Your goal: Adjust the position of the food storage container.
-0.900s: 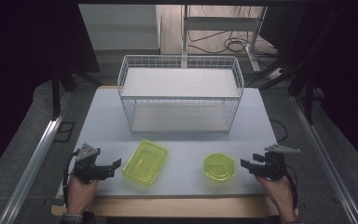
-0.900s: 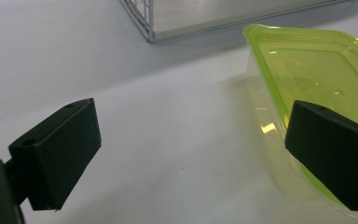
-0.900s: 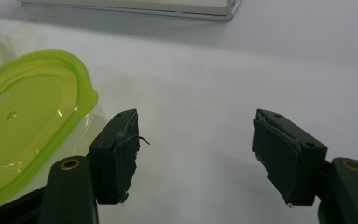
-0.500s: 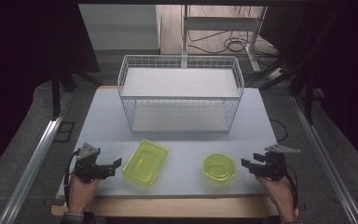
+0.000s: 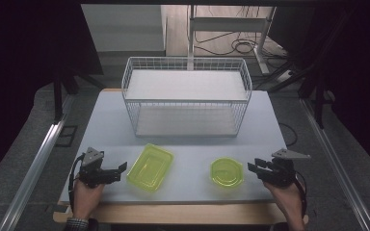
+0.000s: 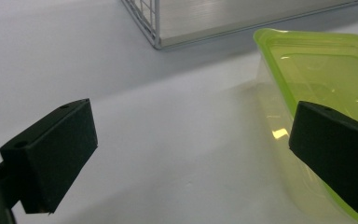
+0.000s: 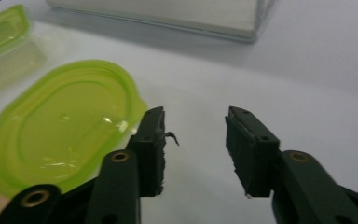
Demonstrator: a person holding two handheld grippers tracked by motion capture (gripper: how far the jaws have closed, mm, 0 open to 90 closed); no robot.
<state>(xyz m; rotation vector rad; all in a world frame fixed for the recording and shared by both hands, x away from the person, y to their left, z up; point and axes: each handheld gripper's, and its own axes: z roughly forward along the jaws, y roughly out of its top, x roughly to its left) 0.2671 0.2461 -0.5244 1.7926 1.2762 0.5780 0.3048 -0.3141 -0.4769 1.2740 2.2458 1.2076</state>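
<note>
Left gripper (image 5: 113, 172) at lower left of the high view, hand behind it, jaws spread wide, nothing between. Right gripper (image 5: 255, 168) at lower right, jaws partly apart, empty, pointing frame-left.

In the left gripper view, the rectangular green container (image 6: 317, 79) runs off the right edge, its lower right hidden behind a black jaw. In the right gripper view, the wire basket (image 7: 168, 14) is cut off at the top.
</note>
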